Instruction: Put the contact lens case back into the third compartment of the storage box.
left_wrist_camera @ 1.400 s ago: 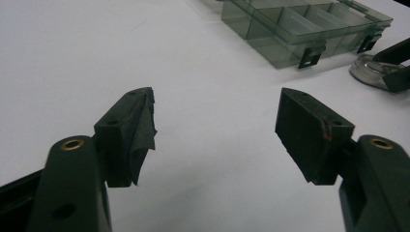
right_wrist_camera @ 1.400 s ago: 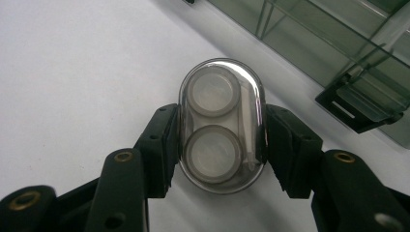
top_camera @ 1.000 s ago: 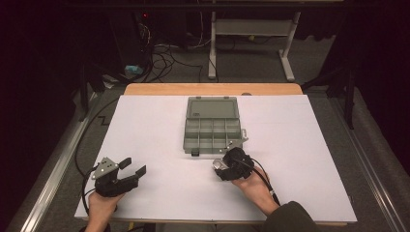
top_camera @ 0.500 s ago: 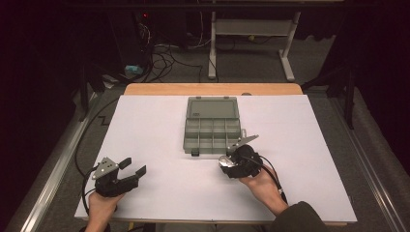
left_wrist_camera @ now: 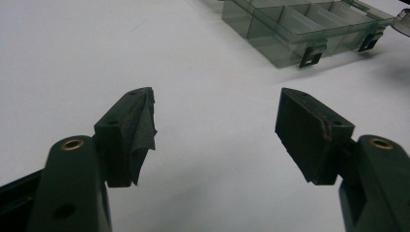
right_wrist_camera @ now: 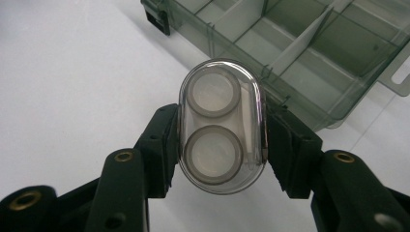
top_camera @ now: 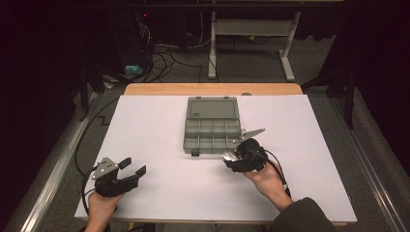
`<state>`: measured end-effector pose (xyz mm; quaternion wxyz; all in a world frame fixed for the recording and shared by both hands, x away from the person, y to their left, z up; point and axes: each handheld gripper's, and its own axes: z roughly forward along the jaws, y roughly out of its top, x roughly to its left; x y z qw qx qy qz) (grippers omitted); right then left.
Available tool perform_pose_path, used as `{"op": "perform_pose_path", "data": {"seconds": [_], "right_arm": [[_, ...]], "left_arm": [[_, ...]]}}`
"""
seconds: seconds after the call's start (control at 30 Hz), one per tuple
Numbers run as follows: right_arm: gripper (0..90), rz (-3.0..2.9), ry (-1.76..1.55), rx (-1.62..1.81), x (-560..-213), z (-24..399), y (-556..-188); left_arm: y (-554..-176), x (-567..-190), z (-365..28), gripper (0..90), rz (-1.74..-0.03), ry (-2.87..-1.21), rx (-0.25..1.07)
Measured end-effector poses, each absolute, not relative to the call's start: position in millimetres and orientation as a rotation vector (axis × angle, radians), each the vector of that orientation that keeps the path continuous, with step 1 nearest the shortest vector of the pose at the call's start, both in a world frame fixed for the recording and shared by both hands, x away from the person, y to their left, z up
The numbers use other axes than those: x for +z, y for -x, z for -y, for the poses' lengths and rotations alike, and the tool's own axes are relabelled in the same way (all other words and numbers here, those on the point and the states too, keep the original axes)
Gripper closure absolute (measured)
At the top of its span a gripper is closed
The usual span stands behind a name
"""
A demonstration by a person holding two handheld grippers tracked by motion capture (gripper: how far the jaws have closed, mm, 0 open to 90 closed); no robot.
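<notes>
Two round rings in a clear oval case (right_wrist_camera: 221, 126) (glossy plastic) gripped by right gripper (right_wrist_camera: 220, 145); left gripper (left_wrist_camera: 215, 125) fingers apart.

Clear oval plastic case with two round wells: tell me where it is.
The clear oval plastic case sits clamped in the right gripper, just off the grey compartment box's near right corner.

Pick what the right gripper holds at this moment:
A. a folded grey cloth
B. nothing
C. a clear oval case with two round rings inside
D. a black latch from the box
C: the right gripper is clamped on the sides of the clear oval case, with the compartment box just beyond.
</notes>
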<state>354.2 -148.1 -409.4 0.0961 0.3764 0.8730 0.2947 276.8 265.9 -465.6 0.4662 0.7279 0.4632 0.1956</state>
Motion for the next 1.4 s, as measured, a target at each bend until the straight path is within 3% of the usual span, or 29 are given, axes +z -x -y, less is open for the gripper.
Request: {"op": "perform_pose_path", "data": {"seconds": [1.4], "right_arm": [[49.1, -2.529, -1.19, 0.9, -385, 154, -402]], "left_arm": [[-277, -465, -266, 31.1, -1.137, -1.786, 0.478]]}}
